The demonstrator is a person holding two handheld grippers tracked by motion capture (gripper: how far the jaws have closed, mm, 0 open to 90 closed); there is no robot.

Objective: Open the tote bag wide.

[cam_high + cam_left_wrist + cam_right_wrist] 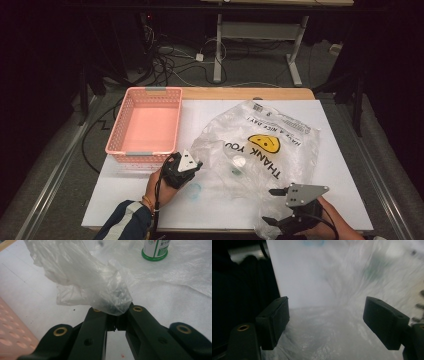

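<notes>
1. Work surface: a white rectangular table top (pixel 345 165) carries all items; a wooden strip runs along its far edge.
2. Main item: a clear, crumpled plastic bag printed with a yellow smiley face and the words "THANK YOU" (pixel 260 150) lies spread across the middle and right of the table top.
3. Contents: a small white bottle with a green base and green label print (pixel 156 248) stands upright on the table top, under the bag film in the high view (pixel 238 164).
4. Left gripper (pixel 196 165): held in the person's left hand (pixel 157 184) at the near-left edge of the bag. In the left gripper view the jaws are closed together, pinching a bunched fold of the clear bag film (pixel 100 287) at the tips (pixel 116 312).
5. Right gripper (pixel 272 205): held at the near-right edge of the table top, with its grey three-cornered plate on top. In the right gripper view the jaws stand wide apart (pixel 325 320), with bag film (pixel 324 340) lying between and below them; nothing is clamped.
6. Other item: a pink perforated plastic basket (pixel 118 131) sits at the far-left of the table top, just beside the bag.
7. A faint blue ring mark (pixel 194 190) lies on the table top near the left hand.
</notes>
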